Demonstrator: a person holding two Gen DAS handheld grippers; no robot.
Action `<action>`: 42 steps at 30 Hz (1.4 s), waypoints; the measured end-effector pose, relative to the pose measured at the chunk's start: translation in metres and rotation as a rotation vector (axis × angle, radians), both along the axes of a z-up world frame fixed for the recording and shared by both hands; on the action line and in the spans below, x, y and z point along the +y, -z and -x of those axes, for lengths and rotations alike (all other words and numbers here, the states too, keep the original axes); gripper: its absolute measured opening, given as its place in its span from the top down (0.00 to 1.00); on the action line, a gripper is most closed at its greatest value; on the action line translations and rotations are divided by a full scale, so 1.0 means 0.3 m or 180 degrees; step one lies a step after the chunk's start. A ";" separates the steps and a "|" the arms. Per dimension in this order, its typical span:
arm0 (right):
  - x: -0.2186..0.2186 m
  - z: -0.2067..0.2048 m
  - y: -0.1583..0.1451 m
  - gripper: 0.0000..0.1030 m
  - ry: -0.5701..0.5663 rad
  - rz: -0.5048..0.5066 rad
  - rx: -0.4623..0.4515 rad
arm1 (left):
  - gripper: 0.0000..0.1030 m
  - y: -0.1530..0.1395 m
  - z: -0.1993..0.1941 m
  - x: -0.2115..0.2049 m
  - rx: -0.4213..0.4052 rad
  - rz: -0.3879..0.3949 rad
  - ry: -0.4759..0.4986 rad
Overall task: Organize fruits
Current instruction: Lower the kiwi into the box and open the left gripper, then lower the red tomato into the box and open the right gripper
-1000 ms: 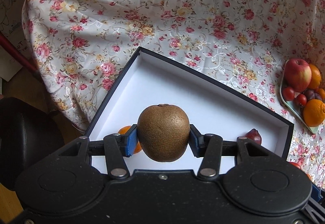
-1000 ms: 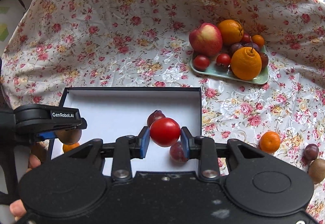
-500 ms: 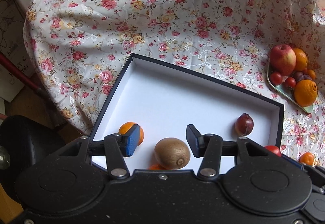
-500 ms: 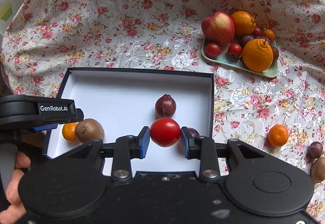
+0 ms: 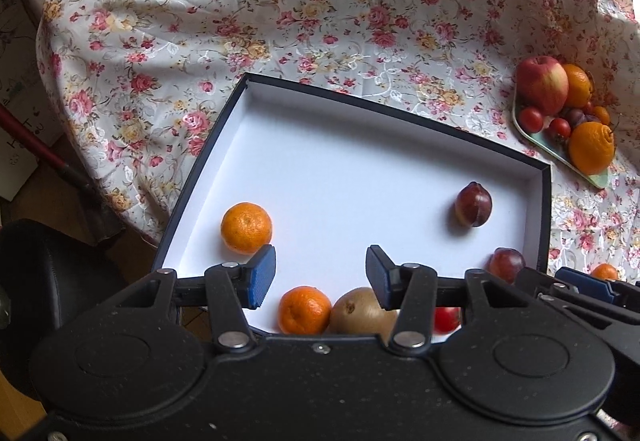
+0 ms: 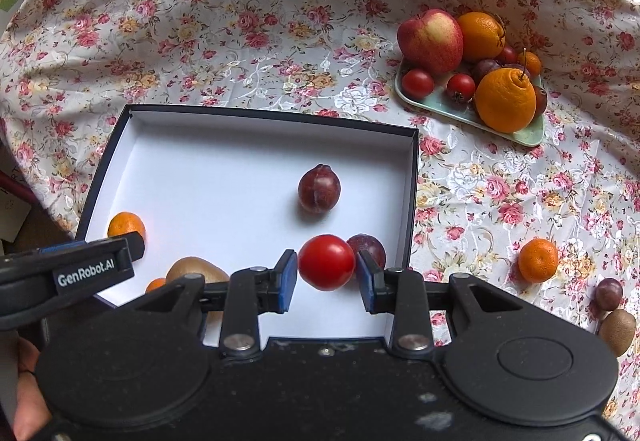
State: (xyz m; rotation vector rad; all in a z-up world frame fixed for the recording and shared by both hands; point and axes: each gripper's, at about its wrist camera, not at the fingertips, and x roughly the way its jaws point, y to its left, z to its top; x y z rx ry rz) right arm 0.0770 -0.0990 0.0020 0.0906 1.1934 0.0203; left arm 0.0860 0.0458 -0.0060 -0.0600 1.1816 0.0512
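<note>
A dark box with a white floor [image 5: 360, 169] [image 6: 224, 177] lies on the flowered cloth. It holds two mandarins [image 5: 246, 227] [image 5: 305, 310], a brown kiwi [image 5: 360, 311] [image 6: 192, 269] and two plums [image 5: 473, 204] [image 6: 319, 188] [image 6: 368, 246]. My left gripper [image 5: 320, 277] is open and empty above the box's near edge, over the kiwi. My right gripper [image 6: 326, 275] stands around a red tomato [image 6: 327, 262] over the box; small gaps show between pads and tomato.
A pale green plate [image 6: 444, 109] at the back right carries an apple [image 6: 430, 40], oranges, tomatoes and plums. A loose mandarin [image 6: 538, 260], plum [image 6: 608, 294] and kiwi [image 6: 617, 327] lie on the cloth right of the box.
My left gripper opened and dropped the kiwi into the box, then pulled back. My right gripper's jaws have widened around the tomato, and it has moved in over the box.
</note>
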 end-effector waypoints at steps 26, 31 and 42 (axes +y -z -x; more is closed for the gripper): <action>-0.032 -0.012 0.036 0.67 0.0081 0.0027 0.0167 | 0.46 0.032 -0.005 -0.029 0.0150 0.0013 0.0204; -0.027 -0.014 0.050 0.67 0.0071 0.0052 0.0207 | 0.46 0.034 -0.009 -0.024 0.0163 0.0056 0.0183; 0.009 -0.028 0.090 0.67 -0.0034 0.0155 0.0266 | 0.46 0.034 -0.012 -0.005 0.0171 0.0062 0.0168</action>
